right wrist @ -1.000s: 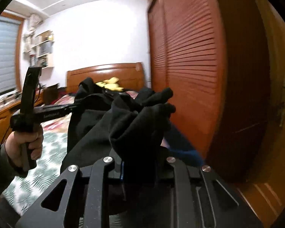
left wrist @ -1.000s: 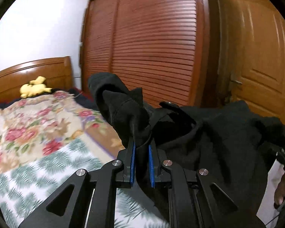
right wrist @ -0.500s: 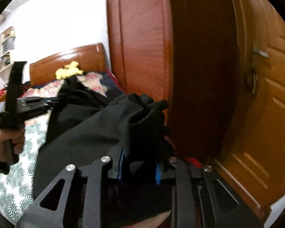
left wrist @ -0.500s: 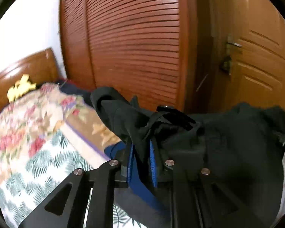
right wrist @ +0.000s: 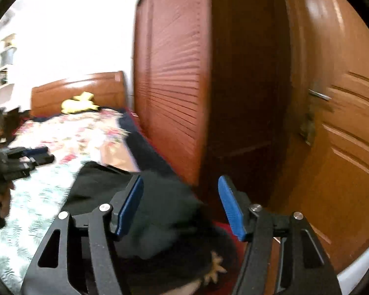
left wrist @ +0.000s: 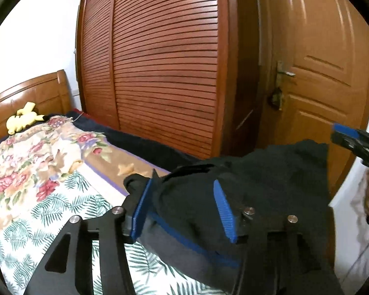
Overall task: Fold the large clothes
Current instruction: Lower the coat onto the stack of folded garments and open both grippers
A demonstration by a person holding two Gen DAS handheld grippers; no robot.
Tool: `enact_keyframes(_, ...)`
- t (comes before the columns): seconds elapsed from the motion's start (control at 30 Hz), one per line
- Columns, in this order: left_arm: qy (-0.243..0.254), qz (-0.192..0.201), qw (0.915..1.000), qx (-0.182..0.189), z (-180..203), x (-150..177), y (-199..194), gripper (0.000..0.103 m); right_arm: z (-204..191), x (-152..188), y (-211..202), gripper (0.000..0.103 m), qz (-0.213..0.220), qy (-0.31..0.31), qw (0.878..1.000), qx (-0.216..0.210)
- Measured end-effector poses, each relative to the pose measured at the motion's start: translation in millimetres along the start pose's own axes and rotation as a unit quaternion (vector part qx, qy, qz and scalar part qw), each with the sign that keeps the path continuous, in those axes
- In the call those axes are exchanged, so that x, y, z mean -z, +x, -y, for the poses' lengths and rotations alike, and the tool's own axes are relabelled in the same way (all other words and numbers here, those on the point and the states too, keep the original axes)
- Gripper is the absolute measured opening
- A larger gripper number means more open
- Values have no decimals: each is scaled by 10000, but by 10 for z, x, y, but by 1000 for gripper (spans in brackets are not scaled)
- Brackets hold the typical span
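Note:
A black garment lies bunched on the near right part of the bed, with a blue-edged dark layer under it. My left gripper has its jaws opening. The cloth sits loosely between the blue pads, and they do not press on it. In the right wrist view the same black garment is slumped below my right gripper. Its jaws are also opening, with the cloth under and between them, unpinched. The left gripper shows at that view's left edge, and the right gripper at the left wrist view's right edge.
The bed's floral and leaf-print quilt stretches to the left, up to a wooden headboard with a yellow plush toy. A slatted wooden wardrobe runs close along the bed's right side. Beside it is a closed wooden door.
Both grippers went from shut on raised folds of the black garment to open. The garment dropped from hanging between them onto the bed, and both views swung towards the wardrobe and door.

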State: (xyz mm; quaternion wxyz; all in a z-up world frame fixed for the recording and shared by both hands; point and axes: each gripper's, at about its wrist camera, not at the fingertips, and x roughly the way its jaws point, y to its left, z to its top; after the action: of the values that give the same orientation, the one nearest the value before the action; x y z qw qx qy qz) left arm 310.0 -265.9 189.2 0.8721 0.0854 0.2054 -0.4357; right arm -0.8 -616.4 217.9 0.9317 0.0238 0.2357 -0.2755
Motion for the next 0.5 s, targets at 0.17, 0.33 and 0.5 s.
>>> enact_keyframes(0.17,21,132,9999,45,43,208,-177,65,-291,-94,223,64,-226,-318,9967,-707)
enact_keyframes(0.33,-137,135,9997,114,-8,371,-327,74,-310,78,679,59,-927,-270,9914,-881)
enact_keyframes(0.5,-209,196,9996,-4,-34,461,-538,83,-6,385,874,56,-1642,204,9852,-451)
